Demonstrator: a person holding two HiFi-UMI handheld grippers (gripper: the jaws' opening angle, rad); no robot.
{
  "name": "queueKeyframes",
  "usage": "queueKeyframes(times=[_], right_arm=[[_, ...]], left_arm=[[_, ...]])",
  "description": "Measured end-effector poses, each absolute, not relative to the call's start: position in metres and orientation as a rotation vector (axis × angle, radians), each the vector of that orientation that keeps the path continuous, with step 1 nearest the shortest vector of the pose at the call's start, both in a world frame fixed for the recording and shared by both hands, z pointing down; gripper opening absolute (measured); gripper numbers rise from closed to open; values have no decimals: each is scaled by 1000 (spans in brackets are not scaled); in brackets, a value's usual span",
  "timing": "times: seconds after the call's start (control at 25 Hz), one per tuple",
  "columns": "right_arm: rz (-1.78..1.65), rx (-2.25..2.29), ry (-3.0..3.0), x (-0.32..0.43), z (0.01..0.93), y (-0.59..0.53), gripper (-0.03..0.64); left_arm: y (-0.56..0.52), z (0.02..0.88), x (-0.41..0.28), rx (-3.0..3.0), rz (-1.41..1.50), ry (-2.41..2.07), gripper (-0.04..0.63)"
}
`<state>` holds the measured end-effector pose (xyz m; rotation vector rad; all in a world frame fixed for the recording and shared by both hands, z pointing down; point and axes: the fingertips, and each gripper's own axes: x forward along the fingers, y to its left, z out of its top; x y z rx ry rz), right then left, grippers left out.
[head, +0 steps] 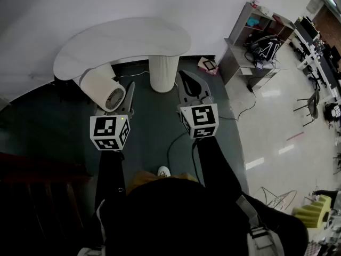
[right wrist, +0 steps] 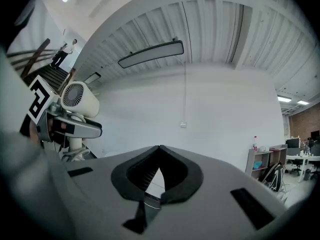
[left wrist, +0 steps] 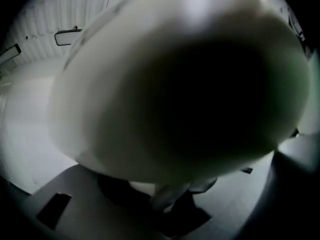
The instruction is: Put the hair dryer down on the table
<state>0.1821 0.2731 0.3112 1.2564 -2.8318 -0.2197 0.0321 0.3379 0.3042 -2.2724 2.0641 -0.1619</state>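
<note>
Left gripper [head: 127, 103] clamped on hair dryer [head: 98, 84], at table's [head: 122, 41] 7 o'clock. Right gripper [right wrist: 158, 156] closed tight, empty.

In the head view, the cream plastic hair dryer [head: 102, 88] sits at 10 o'clock, and its round rear grille is the same cream with darker slots. The white kidney-shaped tabletop [head: 122, 41] is at 11, on a white column leg [head: 163, 72] with fine vertical ribbing. There's dark teal-grey floor covering [head: 149, 127] through the middle and glossy pale grey floor [head: 272, 127] out at 3. The two cubes with black-and-white square markers are at 9 [head: 109, 132] and just right of centre [head: 200, 121]. The right gripper [right wrist: 159, 149] has a mid-grey shell with black jaw pads. Black sleeves [head: 213, 159] are at 6, and yellow foam blocks [head: 311, 209] at 4.
</note>
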Motion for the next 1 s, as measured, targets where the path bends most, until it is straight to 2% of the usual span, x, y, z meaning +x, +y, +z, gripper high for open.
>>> queueKeyframes(times=[1.0], right_arm=[[-142,1199,-2914,165,320,246,28]], left_arm=[[309,313,34,-2308,-197,2016,213]])
